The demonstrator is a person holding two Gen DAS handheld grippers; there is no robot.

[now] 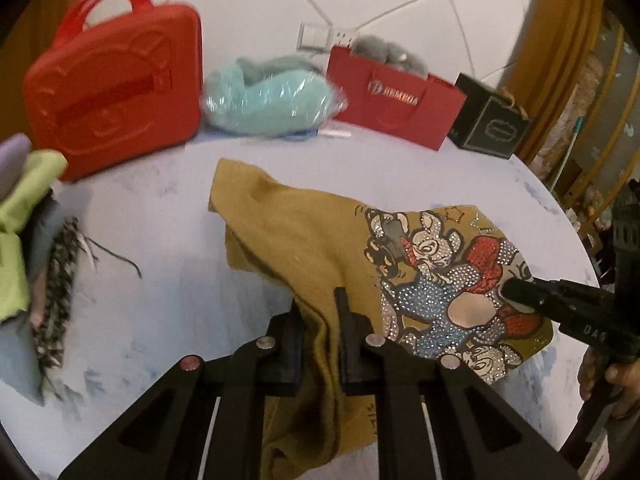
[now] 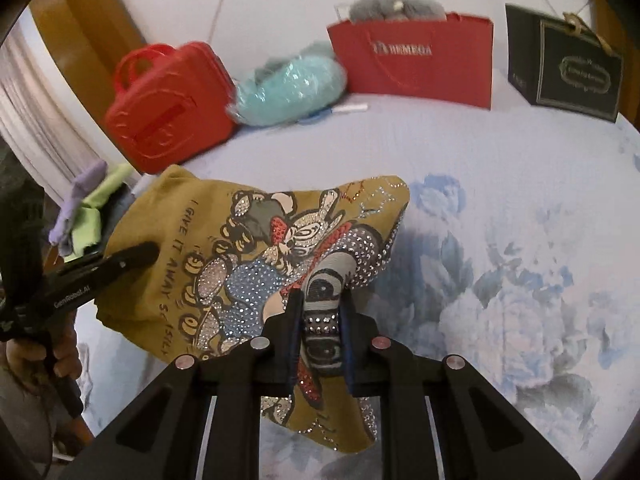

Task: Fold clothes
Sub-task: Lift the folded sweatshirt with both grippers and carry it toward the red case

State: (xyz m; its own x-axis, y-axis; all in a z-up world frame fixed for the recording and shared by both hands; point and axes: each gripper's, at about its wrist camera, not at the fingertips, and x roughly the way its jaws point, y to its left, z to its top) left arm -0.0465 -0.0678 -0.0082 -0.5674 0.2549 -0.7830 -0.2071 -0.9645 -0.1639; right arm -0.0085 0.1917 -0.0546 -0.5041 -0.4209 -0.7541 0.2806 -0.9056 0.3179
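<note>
- Both my grippers, left (image 1: 320, 312) and right (image 2: 320, 312), have fingers pinching the mustard top (image 1: 288, 232), half-lifted at the bed's (image 2: 500, 200) centre.
- Mid-fold, I judge; next, carry the pinched edges towards twelve o'clock evenly.

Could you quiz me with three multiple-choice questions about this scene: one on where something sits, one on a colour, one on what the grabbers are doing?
1. Where is the teal bundle in plastic?
A. Between the red case and the red paper bag
B. Inside the black box
C. On top of the garment

2. What colour is the garment being folded?
A. White
B. Mustard yellow
C. Purple

3. What are the left gripper and right gripper doing?
A. Both open, empty
B. Only one holds cloth
C. Both pinch the garment

Answers: 1 A, it lies between the two at the back. 2 B, mustard cloth with a sequinned cartoon print. 3 C, cloth shows clamped between each pair of fingers.
</note>
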